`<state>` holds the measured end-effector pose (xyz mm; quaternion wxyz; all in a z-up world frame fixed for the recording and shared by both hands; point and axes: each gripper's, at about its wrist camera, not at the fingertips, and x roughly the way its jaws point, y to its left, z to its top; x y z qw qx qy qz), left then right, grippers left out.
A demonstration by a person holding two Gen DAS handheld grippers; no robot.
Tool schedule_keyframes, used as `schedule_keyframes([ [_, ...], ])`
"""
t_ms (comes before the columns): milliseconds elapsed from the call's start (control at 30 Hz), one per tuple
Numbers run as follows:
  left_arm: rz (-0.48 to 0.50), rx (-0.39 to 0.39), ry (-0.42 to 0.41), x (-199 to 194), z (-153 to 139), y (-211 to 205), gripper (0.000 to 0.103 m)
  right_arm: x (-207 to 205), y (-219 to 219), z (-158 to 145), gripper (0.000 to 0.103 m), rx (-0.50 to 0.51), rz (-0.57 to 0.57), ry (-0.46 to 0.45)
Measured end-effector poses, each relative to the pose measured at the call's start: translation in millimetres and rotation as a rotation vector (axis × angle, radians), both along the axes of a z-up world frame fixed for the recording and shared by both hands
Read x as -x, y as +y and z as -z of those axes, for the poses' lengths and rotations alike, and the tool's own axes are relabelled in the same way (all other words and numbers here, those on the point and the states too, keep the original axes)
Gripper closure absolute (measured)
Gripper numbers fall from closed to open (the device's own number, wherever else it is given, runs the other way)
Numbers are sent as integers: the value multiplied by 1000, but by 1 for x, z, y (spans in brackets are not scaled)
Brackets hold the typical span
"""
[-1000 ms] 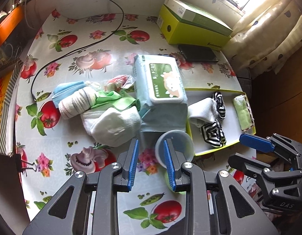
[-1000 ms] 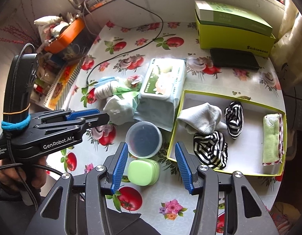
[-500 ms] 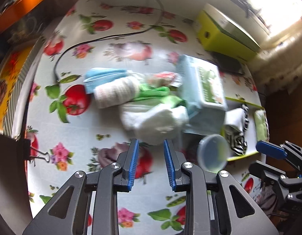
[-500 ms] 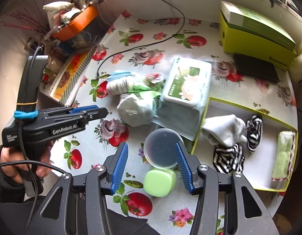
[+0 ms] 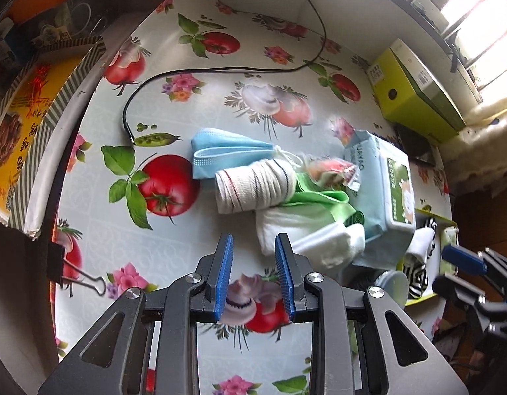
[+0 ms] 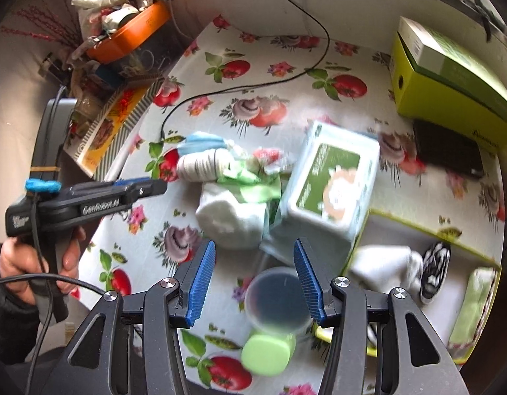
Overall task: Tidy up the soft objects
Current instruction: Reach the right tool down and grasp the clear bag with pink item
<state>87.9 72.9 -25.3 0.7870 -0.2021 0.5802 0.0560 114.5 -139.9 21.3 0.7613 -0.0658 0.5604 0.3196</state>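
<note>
left gripper [image 5: 254, 275] has swung from the cup to the white sock [image 5: 306, 235] just ahead, fingers part-open and empty, ready to grasp.

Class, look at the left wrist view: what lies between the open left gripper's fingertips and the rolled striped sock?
Only bare tablecloth lies between the left gripper and the rolled striped sock; the white sock sits just right of that line.

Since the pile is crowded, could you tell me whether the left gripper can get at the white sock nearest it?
Probably yes. The left gripper is open and empty, and the white sock lies just ahead, slightly right, with bare tablecloth between.
</note>
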Motion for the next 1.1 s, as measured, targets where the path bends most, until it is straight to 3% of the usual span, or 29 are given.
schedule_keyframes([
  [467,-74,32,4,-4,18,31,76,-77,75,29,54,120,-139,-32],
  [833,-107,54,-13,-16,25,52,76,-101,116,84,54,304,-295,42],
  [933,-100,59,-26,-25,25,57,74,-99,122,95,60,336,-330,60],
  [1000,-90,59,-34,-32,25,59,70,-98,125,100,73,344,-346,67],
  [1100,-71,64,-37,-44,29,61,70,-97,125,99,77,331,-350,55],
])
